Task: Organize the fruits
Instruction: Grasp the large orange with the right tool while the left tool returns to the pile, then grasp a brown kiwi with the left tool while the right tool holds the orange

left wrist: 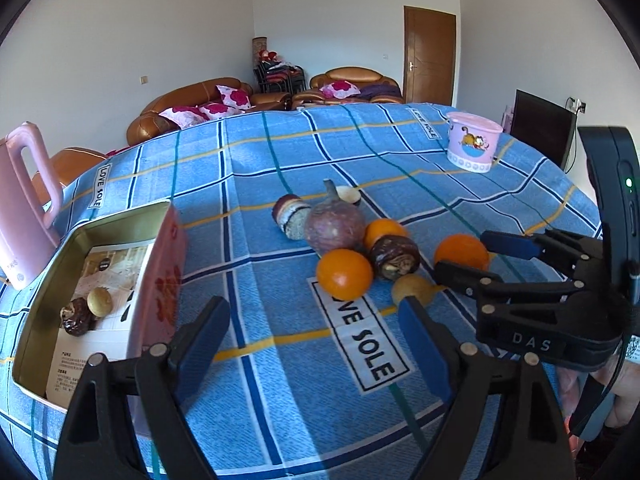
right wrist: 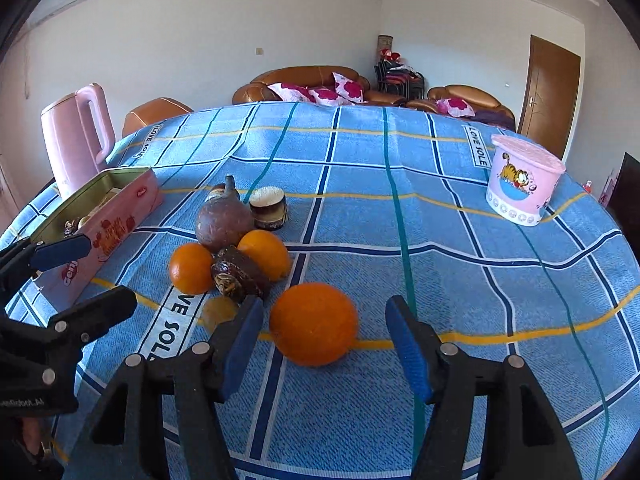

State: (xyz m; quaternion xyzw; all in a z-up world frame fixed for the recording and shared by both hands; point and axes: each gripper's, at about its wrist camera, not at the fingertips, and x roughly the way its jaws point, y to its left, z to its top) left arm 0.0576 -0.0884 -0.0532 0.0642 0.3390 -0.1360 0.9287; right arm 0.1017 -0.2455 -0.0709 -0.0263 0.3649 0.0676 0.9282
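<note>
A round table covered with a blue checked cloth [right wrist: 440,216] was seen, with a small heap of fruit on it. Three round orange fruits were counted. One big orange [right wrist: 313,324] lay apart from the heap, just in front of the right gripper [right wrist: 324,344]. The jaws of that gripper were spread apart and nothing was held; the orange lay ahead of the blue pads, not pressed by them. The left gripper [left wrist: 316,344] was also seen wide open and empty, above the bare cloth and pointed toward the heap.

In the heap, a big purple-brown fruit with a stalk [left wrist: 334,226] was touched by two smaller oranges [left wrist: 344,274] and a dark brown wrinkled fruit [left wrist: 394,258]. A small yellow-brown round fruit [left wrist: 412,288] lay just beside the tip of the left gripper's right finger.

A pink open tin box [left wrist: 158,280] stood to the left, near a pink jug [left wrist: 24,208]. One dark fruit and one small pale fruit were already inside the box. A pink cartoon tub [right wrist: 522,184] stood far off on the right.

It was judged that the picking step was in hand, with most of the fruit not yet put away. For the next move, the right gripper would need to be brought around the big orange and closed softly, so the round fruit would not be rolled away.
</note>
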